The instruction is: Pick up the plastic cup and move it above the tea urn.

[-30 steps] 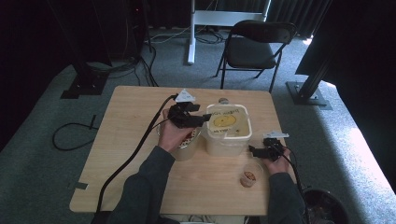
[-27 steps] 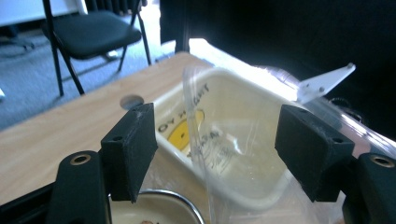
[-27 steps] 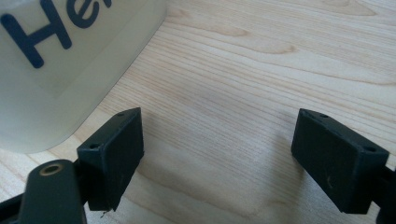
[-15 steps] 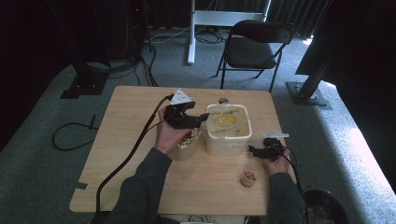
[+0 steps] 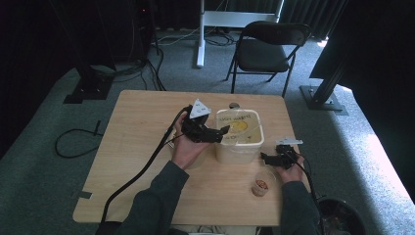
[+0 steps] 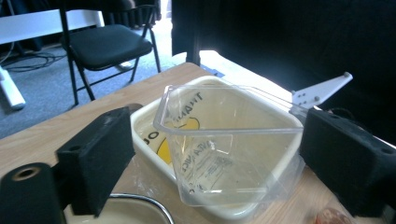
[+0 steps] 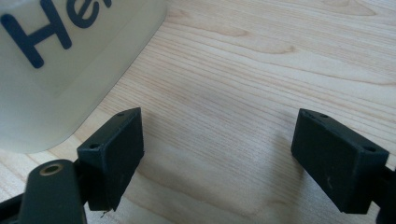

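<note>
While the wooden surface (image 5: 137, 147) is carrying everything, the cream tub (image 5: 238, 142) is sitting near its middle, apparently as the receiving vessel, with its printed lid or label facing up inside. Nested in its mouth, a clear plastic container (image 6: 224, 140) is resting tilted, one corner dipping down into the tub, probably because it is being placed there or lifted out. The left claw (image 5: 222, 131) is hovering at the tub's near rim with its jaws spread wide on either side of that clear container, touching neither wall as far as I can judge, so it looks to be lining up for a grip. The right claw (image 5: 266, 159) is waiting low over the bare wood just beside the tub's right wall, jaws likewise apart and holding nothing, likely kept close to steady the tub if it slides. Smallest of all, a little cup (image 5: 262, 185) with brownish contents is standing toward the near edge, just in front of the right hand
</note>
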Demonstrator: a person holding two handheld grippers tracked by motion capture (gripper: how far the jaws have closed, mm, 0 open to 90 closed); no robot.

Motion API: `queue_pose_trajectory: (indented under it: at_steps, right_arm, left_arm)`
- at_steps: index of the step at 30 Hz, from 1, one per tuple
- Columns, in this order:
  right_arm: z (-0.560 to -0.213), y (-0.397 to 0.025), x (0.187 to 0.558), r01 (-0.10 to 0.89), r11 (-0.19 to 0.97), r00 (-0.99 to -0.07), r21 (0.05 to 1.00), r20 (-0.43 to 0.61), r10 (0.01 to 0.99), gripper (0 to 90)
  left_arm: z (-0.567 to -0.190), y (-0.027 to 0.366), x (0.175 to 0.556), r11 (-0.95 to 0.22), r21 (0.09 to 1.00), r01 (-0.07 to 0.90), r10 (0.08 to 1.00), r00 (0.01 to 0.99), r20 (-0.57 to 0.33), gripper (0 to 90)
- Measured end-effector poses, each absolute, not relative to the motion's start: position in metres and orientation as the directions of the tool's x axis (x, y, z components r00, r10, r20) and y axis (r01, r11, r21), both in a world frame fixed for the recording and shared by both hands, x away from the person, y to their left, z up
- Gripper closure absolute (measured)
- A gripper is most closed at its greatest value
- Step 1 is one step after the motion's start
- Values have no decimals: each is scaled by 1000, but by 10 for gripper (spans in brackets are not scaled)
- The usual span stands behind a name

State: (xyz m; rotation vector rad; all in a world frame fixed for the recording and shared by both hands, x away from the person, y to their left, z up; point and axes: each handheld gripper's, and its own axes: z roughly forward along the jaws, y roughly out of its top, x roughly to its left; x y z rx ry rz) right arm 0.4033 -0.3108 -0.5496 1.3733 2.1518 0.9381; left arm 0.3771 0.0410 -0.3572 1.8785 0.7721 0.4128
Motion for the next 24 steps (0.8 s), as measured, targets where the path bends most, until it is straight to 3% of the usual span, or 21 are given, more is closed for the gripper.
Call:
queue_pose_trajectory:
  at_steps: [4, 9, 24]
  right_arm:
    - [-550, -311, 403, 623, 285, -424, 729, 9, 905, 162]
    - [-550, -311, 403, 623, 285, -425, 729, 9, 905, 162]
    - [-550, -311, 403, 624, 284, -424, 728, 10, 906, 162]
  left_arm:
    - [-358, 37, 376, -258, 904, 341, 692, 719, -73, 29]
    - [-358, 27, 372, -258, 905, 339, 695, 716, -70, 15]
    - [-360, -9, 359, -335, 899, 284, 738, 672, 63, 4]
